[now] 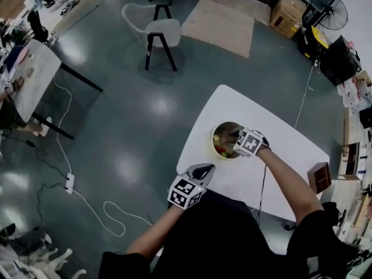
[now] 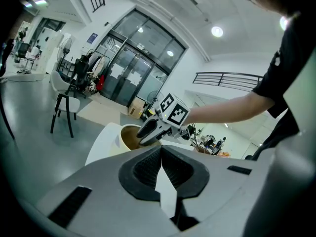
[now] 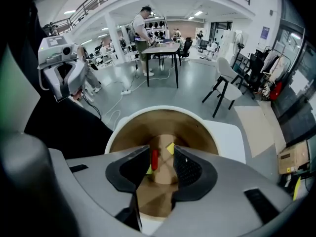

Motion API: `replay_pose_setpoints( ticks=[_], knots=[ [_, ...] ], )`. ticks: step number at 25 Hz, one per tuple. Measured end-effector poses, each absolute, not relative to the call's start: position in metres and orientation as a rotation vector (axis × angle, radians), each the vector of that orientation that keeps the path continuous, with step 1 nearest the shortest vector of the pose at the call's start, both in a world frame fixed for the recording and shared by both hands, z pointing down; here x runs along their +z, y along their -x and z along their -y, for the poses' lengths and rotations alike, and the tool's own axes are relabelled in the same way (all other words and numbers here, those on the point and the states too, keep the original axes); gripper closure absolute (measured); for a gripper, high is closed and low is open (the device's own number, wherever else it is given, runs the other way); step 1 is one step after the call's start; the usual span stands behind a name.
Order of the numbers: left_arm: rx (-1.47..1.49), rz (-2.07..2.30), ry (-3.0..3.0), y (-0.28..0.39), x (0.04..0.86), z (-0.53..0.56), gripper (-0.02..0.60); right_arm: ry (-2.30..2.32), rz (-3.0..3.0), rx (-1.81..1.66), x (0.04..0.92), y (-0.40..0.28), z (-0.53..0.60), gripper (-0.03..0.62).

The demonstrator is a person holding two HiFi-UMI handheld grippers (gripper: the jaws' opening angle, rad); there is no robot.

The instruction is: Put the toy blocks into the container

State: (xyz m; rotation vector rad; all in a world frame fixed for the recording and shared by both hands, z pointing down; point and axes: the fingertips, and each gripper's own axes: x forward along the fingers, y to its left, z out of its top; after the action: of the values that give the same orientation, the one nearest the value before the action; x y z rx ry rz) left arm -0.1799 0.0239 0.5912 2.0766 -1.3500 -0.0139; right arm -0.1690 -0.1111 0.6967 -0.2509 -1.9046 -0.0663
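Left tongs (image 2: pixel 161 151): closed, pads meeting, nothing between them. They hang at the near table edge, close to the body and well apart from the container, idle.

Right tongs (image 3: pixel 162 159): jaws apart, directly above the container (image 3: pixel 197 127), tips aimed into its mouth. A red block (image 3: pixel 154 159) shows in the gap, right by the left jaw's pad. Can't tell if it touches the pad or already lies below. A yellow block (image 3: pixel 170 148) is lower, past the tips, on the container floor. The head view shows more coloured blocks inside.

Step judged: release into the container, late in the task. No loose block seen on the table (image 1: pixel 232 106).

To do it well: keep the jaws centred over the mouth, inside the rim line, and open them fully so the red block can't cling to the pad. Then lift straight up. A sideways pull could clip the rim and tip the container. The left tongs could steady its wall.
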Motion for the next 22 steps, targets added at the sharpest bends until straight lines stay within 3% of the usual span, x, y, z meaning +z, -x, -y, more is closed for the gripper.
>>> replay_pose_setpoints(
  ticks=[11, 18, 22],
  knots=[
    [-0.087, 1.451, -2.04, 0.187, 0.572, -0.009, 0.577, 0.026, 2.24, 0.206, 0.626, 0.157, 0.133, 0.504],
    [-0.007, 1.561, -2.117, 0.15, 0.541, 0.014, 0.577, -0.158, 2.345, 0.119, 0.582, 0.08, 0.136, 0.548],
    [-0.038, 1.541, -2.148, 0.115, 0.521, 0.026, 0.577, -0.316, 2.427, 0.24, 0.56, 0.021, 0.134, 0.567]
  ],
)
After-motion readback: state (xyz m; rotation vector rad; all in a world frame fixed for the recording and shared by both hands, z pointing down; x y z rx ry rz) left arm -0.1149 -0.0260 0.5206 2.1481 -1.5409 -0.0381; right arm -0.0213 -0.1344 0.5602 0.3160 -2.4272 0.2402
